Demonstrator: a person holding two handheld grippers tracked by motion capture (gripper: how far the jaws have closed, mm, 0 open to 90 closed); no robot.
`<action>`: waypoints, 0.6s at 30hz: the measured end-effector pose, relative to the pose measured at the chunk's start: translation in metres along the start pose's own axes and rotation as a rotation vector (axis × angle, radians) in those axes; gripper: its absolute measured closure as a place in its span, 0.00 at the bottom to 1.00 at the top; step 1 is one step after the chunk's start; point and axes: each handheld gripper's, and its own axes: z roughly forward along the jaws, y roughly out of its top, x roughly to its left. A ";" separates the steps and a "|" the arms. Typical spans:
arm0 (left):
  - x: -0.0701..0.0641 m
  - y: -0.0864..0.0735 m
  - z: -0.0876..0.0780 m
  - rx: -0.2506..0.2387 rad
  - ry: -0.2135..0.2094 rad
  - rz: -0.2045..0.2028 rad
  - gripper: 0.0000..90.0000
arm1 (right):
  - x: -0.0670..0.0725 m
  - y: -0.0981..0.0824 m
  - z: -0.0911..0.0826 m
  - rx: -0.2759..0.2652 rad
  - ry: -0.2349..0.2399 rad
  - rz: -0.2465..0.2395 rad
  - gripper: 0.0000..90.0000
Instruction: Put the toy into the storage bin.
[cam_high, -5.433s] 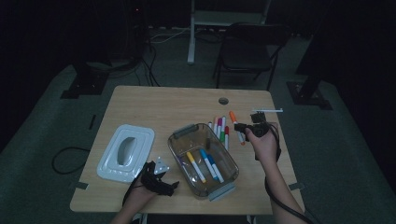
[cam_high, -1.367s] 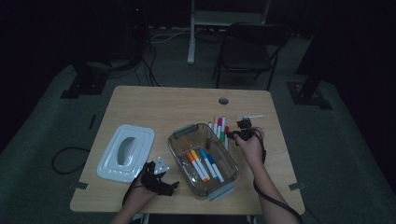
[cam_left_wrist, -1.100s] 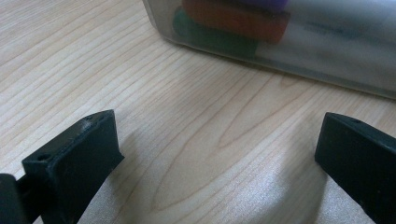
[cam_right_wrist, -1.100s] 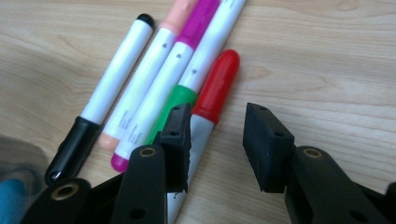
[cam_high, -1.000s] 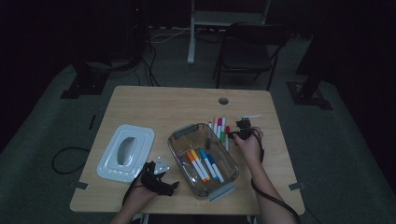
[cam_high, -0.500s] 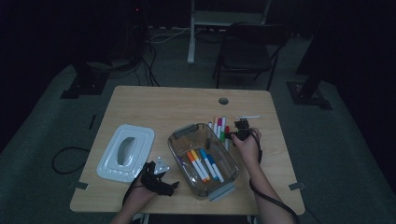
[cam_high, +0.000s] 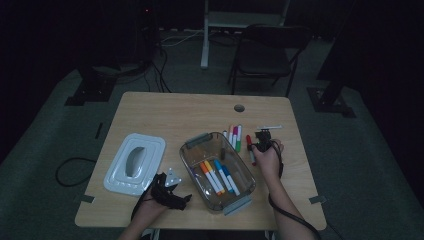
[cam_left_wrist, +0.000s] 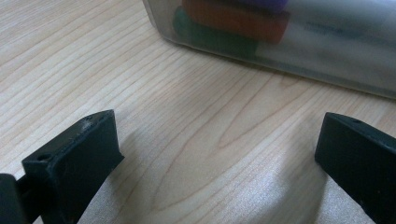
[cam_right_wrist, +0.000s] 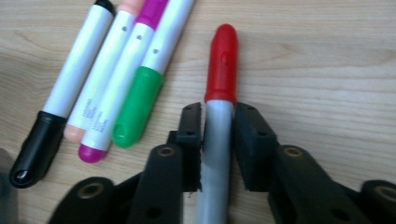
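Now, right gripper (cam_right_wrist: 218, 140) just clamped shut on one red-capped marker (cam_right_wrist: 219, 84), four loose markers (cam_right_wrist: 112, 79) upper left — left gripper (cam_left_wrist: 219, 158) open over bare table (cam_left_wrist: 196, 140), lower frame, clear box (cam_high: 217, 170) holding three markers.

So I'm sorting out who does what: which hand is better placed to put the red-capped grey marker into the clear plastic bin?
Right. The right gripper is already shut on the red-capped grey marker; the left gripper is open and empty beside the clear plastic bin.

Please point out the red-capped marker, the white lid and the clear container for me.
red-capped marker (cam_right_wrist: 221, 60): right gripper view, on its red cap.
white lid (cam_high: 117, 175): high view, on its flat rim.
clear container (cam_high: 200, 140): high view, on its far wall.
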 end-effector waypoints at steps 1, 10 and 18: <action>0.000 0.000 0.000 0.001 0.000 0.001 0.01 | -0.001 0.000 -0.001 -0.003 -0.007 0.003 0.84; 0.000 0.000 0.000 0.001 0.000 0.000 0.01 | -0.008 -0.003 -0.017 -0.024 0.028 0.032 0.85; 0.000 0.000 0.000 0.001 0.000 0.001 0.01 | -0.002 -0.003 -0.057 -0.076 0.080 0.024 0.85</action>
